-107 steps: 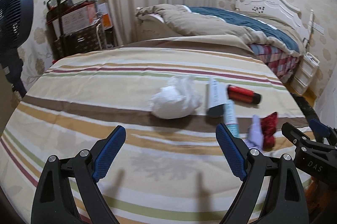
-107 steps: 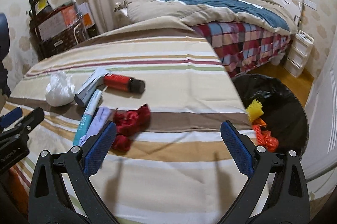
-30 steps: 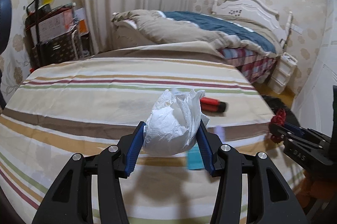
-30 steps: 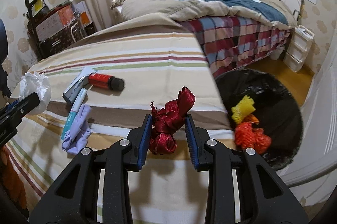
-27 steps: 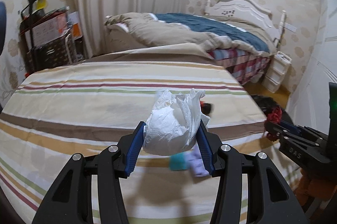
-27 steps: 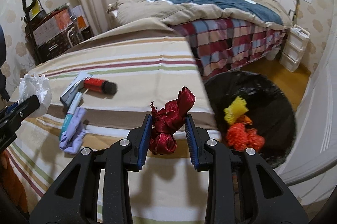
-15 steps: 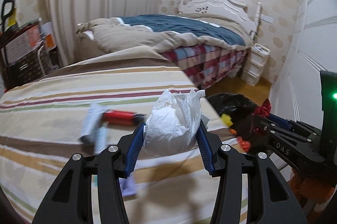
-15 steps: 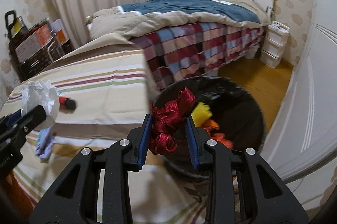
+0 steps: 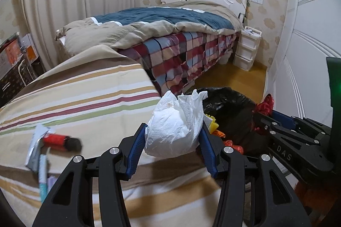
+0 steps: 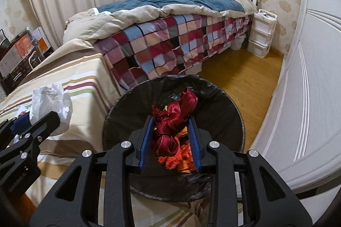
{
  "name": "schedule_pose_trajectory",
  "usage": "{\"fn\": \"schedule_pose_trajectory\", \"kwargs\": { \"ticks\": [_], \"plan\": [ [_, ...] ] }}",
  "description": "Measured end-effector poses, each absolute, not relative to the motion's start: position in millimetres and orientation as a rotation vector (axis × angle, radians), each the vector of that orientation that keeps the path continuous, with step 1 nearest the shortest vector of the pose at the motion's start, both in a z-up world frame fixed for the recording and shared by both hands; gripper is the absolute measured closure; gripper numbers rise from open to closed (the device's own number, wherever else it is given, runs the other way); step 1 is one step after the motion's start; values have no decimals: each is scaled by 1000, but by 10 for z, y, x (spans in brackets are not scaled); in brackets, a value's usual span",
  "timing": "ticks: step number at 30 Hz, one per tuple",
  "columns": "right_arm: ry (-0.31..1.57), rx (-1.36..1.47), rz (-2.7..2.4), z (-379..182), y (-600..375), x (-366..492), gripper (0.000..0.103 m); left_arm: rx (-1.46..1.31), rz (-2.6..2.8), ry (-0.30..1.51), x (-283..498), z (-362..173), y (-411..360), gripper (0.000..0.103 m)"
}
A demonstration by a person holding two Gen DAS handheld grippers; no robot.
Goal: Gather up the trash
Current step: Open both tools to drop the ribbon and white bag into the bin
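Right wrist view: the right gripper [image 10: 171, 137] now hangs over the bin [image 10: 234, 107], pinching the red ribbon [image 10: 174, 120]. Only the left view shows the left gripper [image 9: 173, 148] clamping white tissue [image 9: 177, 120] beside the bin, a red tube [image 9: 56, 139] behind on the bed

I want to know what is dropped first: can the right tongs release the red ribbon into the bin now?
Probably yes: the right tongs hold the red ribbon above the open black-lined bin, nothing between.

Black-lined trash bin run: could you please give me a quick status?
Right hand-held gripper clamps dark red ribbon above black-lined trash bin. Left hand-held gripper clamps crumpled white tissue. Nothing blocking.
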State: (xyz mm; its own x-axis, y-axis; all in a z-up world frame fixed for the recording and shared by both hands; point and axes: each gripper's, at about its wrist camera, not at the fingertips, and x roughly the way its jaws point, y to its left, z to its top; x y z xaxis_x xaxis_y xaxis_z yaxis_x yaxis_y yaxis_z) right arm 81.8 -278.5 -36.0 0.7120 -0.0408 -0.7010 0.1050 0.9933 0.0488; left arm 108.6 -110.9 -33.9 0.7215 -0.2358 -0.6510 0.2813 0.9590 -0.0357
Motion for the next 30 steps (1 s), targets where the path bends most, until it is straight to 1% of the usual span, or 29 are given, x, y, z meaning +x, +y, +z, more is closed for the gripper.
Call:
{"fn": "schedule_pose_trajectory", "kwargs": {
  "ticks": [16,18,20,21,22,23,26,28,30],
  "plan": [
    [812,116,-110,-558,-2967,1004,72,114,-290,751,1371,-476,-1462,52],
    [810,116,-108,-551,-2966,996,70,117,-289,754,1365,-483,-1468,49],
    [806,118,-111,-555,-2981,1002,70,115,-287,753,1365,-481,-1464,44],
    [806,119,-111,-560,-2987,1007,66,113,-283,750,1372,-476,-1458,41],
    [807,121,-111,-564,-3000,1011,62,111,-280,747,1377,-472,-1451,35],
    [805,122,-115,-565,-3008,1010,55,108,-275,741,1370,-467,-1442,31],
    [798,117,-127,-551,-3015,998,53,111,-262,724,1336,-443,-1406,27],
    [796,118,-134,-544,-3016,984,50,119,-255,717,1314,-430,-1389,24],
    [793,119,-139,-523,-3007,963,45,126,-244,707,1269,-411,-1358,23]
  ]
}}
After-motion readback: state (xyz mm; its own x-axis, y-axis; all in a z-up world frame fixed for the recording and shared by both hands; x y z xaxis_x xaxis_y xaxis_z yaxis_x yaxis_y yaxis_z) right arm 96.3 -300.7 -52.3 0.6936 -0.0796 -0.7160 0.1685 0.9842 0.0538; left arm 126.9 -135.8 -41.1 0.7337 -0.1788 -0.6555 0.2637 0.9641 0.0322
